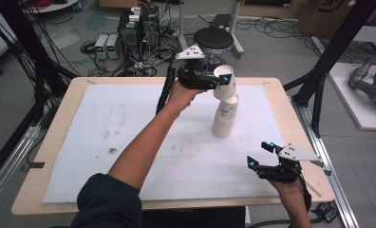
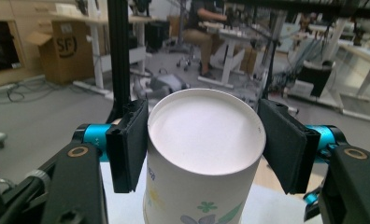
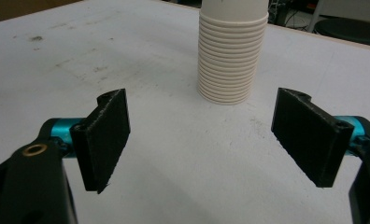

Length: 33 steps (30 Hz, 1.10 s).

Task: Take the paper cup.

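1. Cables, a black stool [image 1: 213,38] and electronics boxes are crowding the workshop floor behind the wooden table [image 1: 58,142] where we are working; a white mat [image 1: 129,137] is covering most of its top.
2. Toward the far right of the mat, a stack of paper cups [image 1: 224,121] is standing upside down, leaning a little.
3. Our left gripper [image 1: 220,80] is gripping the top cup [image 1: 224,81] by its sides just above that stack, the cup tilted with its flat base facing the gripper's camera.
4. Our right gripper [image 1: 261,154] is resting at the near right edge with its jaws spread wide, holding nothing; the stack is lying ahead of it, well apart, so the left hand is the nearer one.
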{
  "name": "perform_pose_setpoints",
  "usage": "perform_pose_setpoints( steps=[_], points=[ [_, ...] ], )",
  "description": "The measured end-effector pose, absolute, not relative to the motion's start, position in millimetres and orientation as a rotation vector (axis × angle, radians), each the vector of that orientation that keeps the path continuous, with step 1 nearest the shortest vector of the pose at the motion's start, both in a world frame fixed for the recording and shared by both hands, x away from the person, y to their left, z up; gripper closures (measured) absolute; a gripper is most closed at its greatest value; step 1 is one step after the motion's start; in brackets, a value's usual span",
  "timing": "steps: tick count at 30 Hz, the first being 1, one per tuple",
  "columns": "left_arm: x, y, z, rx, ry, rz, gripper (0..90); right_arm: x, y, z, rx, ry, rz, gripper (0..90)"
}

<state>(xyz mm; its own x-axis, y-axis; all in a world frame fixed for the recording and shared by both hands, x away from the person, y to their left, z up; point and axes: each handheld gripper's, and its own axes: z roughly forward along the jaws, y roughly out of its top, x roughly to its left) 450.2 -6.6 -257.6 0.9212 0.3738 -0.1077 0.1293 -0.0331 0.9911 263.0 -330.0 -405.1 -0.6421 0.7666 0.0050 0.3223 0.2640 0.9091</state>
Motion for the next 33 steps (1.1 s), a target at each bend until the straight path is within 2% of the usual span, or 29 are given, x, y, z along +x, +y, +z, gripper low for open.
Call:
perform_pose_setpoints(
  steps=[6, 13, 22, 33],
  points=[
    [441, 29, -243, 1.554, 0.405, 0.231, 36.6, 264, -326, -405, 0.980, 2.111, 1.351, 19.8],
    [428, 64, -250, 1.586, 0.436, 0.259, 36.7, 267, -318, -406, 0.977, 2.133, 1.374, 19.8],
    [396, 101, -285, 1.658, 0.457, 0.306, 36.5, 273, -303, -408, 0.938, 2.211, 1.377, 19.8],
    [371, 132, -328, 1.691, 0.513, 0.298, 36.5, 288, -278, -403, 0.861, 2.280, 1.402, 19.7]
  ],
)
